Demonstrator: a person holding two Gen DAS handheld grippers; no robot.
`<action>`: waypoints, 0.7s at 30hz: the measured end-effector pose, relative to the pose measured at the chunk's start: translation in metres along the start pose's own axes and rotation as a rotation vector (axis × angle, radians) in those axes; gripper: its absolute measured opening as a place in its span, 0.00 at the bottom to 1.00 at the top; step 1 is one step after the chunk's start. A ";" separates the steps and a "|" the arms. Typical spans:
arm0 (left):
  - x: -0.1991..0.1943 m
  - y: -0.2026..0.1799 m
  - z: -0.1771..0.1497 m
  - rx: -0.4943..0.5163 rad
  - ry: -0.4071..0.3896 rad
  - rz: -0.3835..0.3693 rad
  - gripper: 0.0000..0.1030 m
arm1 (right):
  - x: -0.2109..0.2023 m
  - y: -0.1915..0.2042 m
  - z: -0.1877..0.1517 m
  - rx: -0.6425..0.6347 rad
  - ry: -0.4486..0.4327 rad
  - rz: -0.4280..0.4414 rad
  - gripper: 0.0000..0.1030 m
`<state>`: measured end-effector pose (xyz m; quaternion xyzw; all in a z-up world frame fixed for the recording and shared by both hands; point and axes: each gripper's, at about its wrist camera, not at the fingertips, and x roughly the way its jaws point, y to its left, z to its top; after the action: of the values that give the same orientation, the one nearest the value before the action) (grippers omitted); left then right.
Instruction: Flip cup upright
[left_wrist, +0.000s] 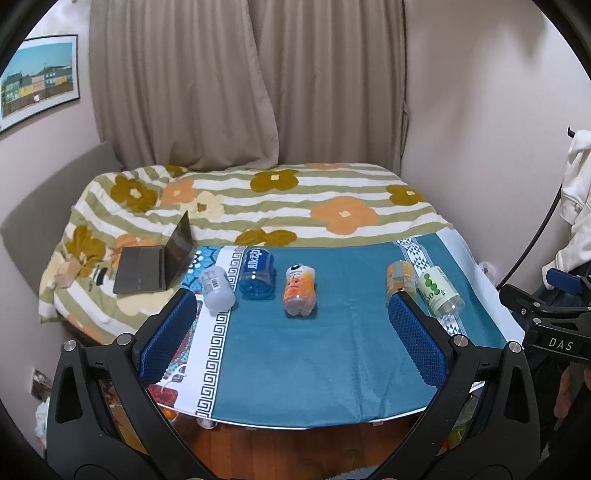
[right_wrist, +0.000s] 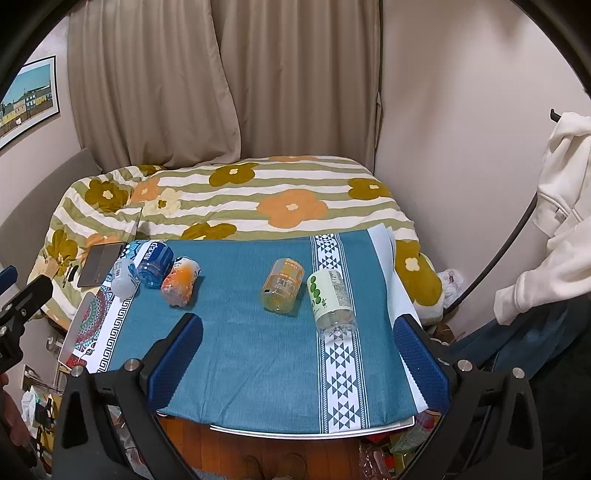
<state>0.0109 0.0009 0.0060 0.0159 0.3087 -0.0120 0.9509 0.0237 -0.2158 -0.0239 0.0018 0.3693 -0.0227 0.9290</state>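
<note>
Several plastic cups lie on their sides on a teal cloth (left_wrist: 332, 350) (right_wrist: 258, 350) over a low table. From left: a frosted white cup (left_wrist: 217, 288) (right_wrist: 122, 277), a blue cup (left_wrist: 257, 273) (right_wrist: 155, 265), an orange-and-white cup (left_wrist: 300, 291) (right_wrist: 181, 281), an orange-label clear cup (left_wrist: 399, 279) (right_wrist: 282, 285), a green-dot cup (left_wrist: 440, 291) (right_wrist: 332, 300). My left gripper (left_wrist: 293, 317) is open and empty, near the table's front. My right gripper (right_wrist: 299, 341) is open and empty, also short of the cups.
A bed with a flowered blanket (left_wrist: 280, 199) (right_wrist: 258, 195) lies behind the table, with an open laptop (left_wrist: 155, 264) on it. Curtains hang behind. White clothing (right_wrist: 554, 206) hangs at right. Wooden floor (left_wrist: 295, 450) shows below the table edge.
</note>
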 end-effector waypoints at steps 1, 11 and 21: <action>0.000 0.000 0.000 0.001 0.000 0.000 1.00 | 0.000 -0.002 0.001 0.003 0.004 0.002 1.00; -0.001 0.000 0.002 -0.006 0.004 0.007 1.00 | 0.001 -0.002 0.002 0.006 0.005 0.006 1.00; -0.002 0.000 -0.001 -0.017 0.009 0.015 1.00 | 0.000 -0.004 0.000 0.012 0.006 0.018 1.00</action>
<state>0.0088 0.0009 0.0067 0.0100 0.3130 -0.0023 0.9497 0.0236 -0.2197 -0.0239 0.0106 0.3718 -0.0163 0.9281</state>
